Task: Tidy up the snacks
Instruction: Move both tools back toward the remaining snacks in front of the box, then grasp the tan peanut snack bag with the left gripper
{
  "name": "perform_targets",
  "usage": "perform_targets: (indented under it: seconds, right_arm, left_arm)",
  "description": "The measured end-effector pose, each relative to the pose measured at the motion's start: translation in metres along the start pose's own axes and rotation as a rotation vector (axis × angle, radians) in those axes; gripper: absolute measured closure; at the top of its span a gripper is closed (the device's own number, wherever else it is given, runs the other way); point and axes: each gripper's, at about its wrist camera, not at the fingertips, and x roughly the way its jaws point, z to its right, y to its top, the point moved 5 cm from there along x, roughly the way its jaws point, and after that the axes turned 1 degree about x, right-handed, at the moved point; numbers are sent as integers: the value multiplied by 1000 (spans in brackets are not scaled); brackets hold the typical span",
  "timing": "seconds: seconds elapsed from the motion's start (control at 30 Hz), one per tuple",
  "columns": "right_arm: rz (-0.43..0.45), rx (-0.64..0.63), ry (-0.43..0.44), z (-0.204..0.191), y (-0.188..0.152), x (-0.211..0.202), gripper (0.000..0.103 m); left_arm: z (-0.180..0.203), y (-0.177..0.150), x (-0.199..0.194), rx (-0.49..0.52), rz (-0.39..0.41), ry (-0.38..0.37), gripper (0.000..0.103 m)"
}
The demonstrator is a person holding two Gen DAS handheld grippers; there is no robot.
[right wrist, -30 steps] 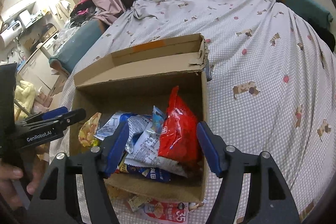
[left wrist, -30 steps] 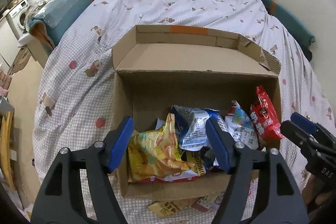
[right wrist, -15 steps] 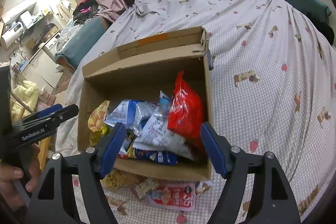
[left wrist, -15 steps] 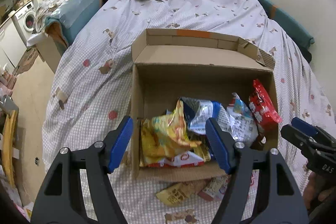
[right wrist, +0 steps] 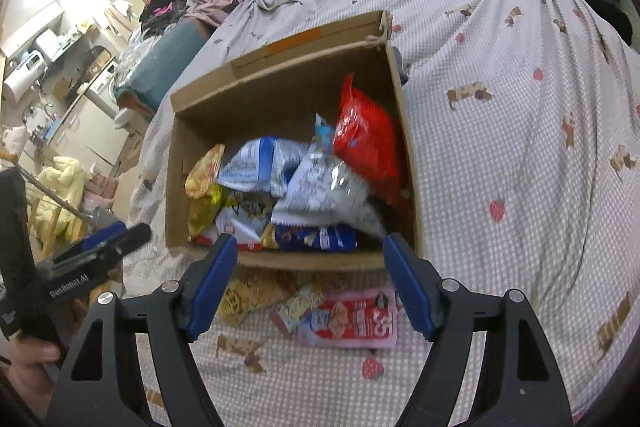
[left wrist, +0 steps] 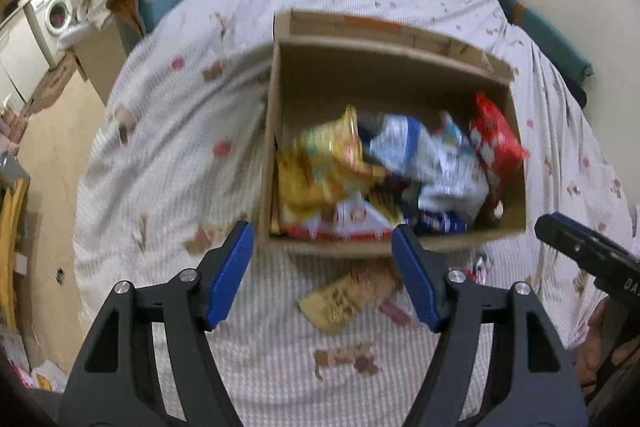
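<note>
Lying on the bed, the cardboard box of snack packets sits at twelve o'clock from both tongs; a tan packet and pink packet rest loose before its near wall, while left tongs and right tongs gape wide, empty

Box top open; packets crowd bedspread before it.

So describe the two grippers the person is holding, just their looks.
Both grippers are alike. The left gripper has black frame arms with triangular cut-outs, silver screws at the joints and flat blue pads on its fingers. The right gripper matches it. From the side, white lettering shows on the left gripper's black body. No cables or sleeves are visible.
</note>
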Motion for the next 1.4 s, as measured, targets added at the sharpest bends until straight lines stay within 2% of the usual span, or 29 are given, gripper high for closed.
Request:
perform_targets:
  seconds: [0.2, 0.4, 0.6, 0.73, 0.9, 1.07, 1.17, 1.2, 1.3, 1.4]
  right_arm:
    - [-46, 18, 7, -1, -24, 2, 25]
    - [-84, 114, 21, 15, -39, 3, 25]
    - [-111, 204, -4, 43, -47, 10, 25]
    - [-124, 201, -61, 60, -51, 13, 25]
    - [-136, 210, -75, 70, -52, 15, 25]
    - [-134, 178, -80, 63, -47, 19, 25]
    - [-144, 160, -100, 63, -48, 23, 25]
    - [-150, 165, -101, 65, -49, 24, 25]
    - [-176, 209, -93, 71, -52, 29, 25]
    - [-233, 276, -61, 79, -59, 41, 25]
  left_arm:
    - [-1, -21, 10, 13, -44, 4, 35]
    - [-4, -34, 26, 45, -89, 17, 35]
    - [-2, -44, 47, 78, -147, 26, 35]
    - [5, -54, 62, 95, -214, -13, 35]
    - [30, -70, 90, 212, -292, -32, 35]
    - [44, -74, 119, 340, -342, 2, 35]
    - [46, -72, 131, 349, -350, -12, 36]
    - [47, -71, 132, 347, -348, -16, 39]
    - [52, -69, 134, 352, -354, -42, 65]
    - [55, -68, 130, 387, -328, -31, 69]
